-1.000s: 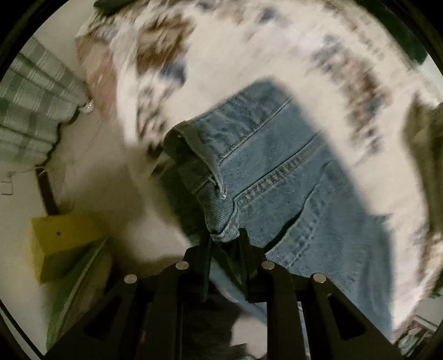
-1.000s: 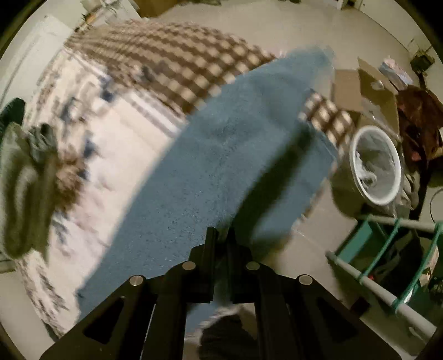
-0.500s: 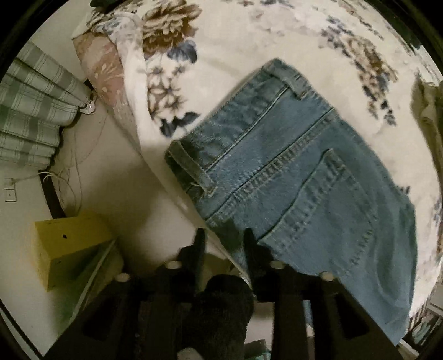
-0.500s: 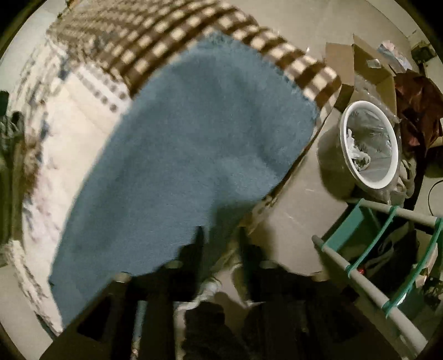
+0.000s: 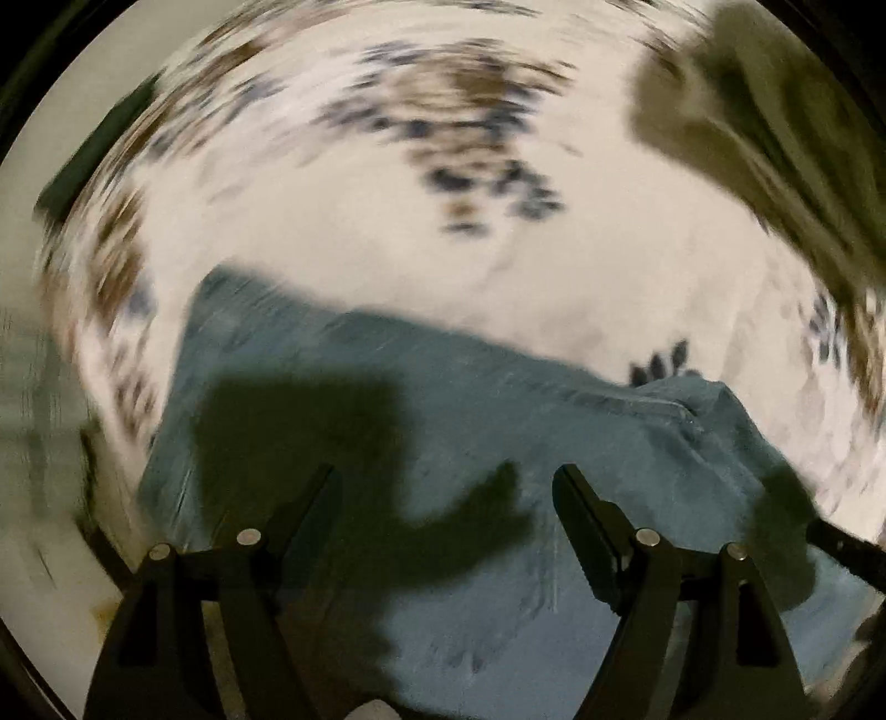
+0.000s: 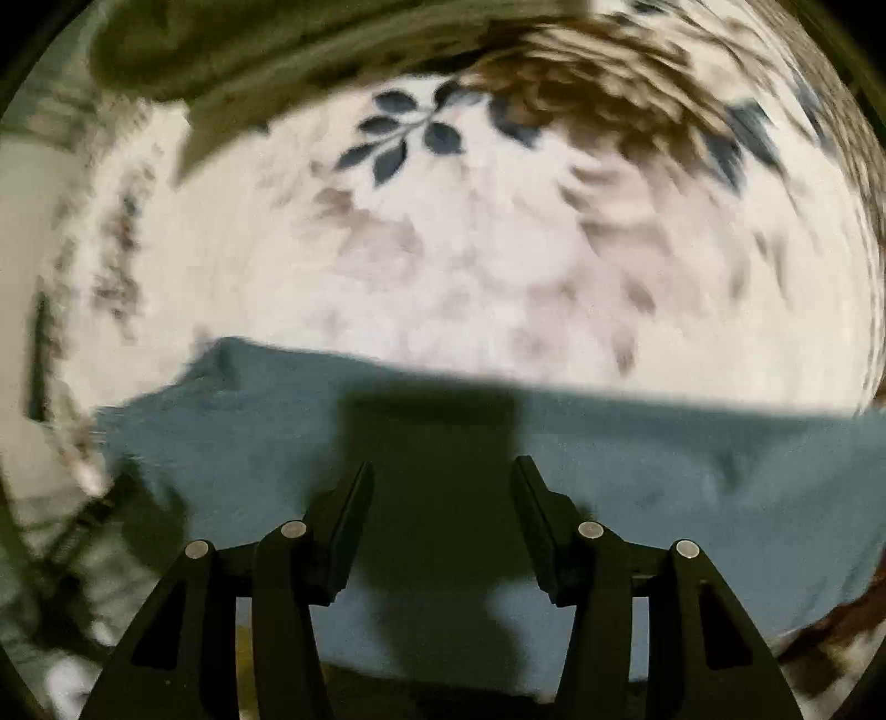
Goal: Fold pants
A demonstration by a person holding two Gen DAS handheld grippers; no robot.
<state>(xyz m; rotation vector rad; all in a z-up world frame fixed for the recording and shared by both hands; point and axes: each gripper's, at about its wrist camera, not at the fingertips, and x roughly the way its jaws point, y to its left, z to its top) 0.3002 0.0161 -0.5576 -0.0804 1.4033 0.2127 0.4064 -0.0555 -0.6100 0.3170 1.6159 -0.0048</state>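
Observation:
The blue jeans [image 5: 454, 421] lie flat on the white floral bedspread [image 5: 387, 243], filling the lower half of the left wrist view. My left gripper [image 5: 443, 476] is open and empty above them. In the right wrist view the jeans [image 6: 692, 476] stretch across the lower part of the frame. My right gripper [image 6: 441, 468] is open and empty above the denim. Both views are blurred by motion. The gripper shadows fall on the jeans.
An olive-green garment [image 5: 775, 127] lies on the bedspread at the upper right of the left wrist view and shows at the upper left of the right wrist view [image 6: 232, 50]. The bed edge is at the far left [image 5: 66, 387].
Both grippers have let go of the jeans and opened wide. The jeans now lie on the bed. Both cameras have swung from the floor side toward the bedspread.

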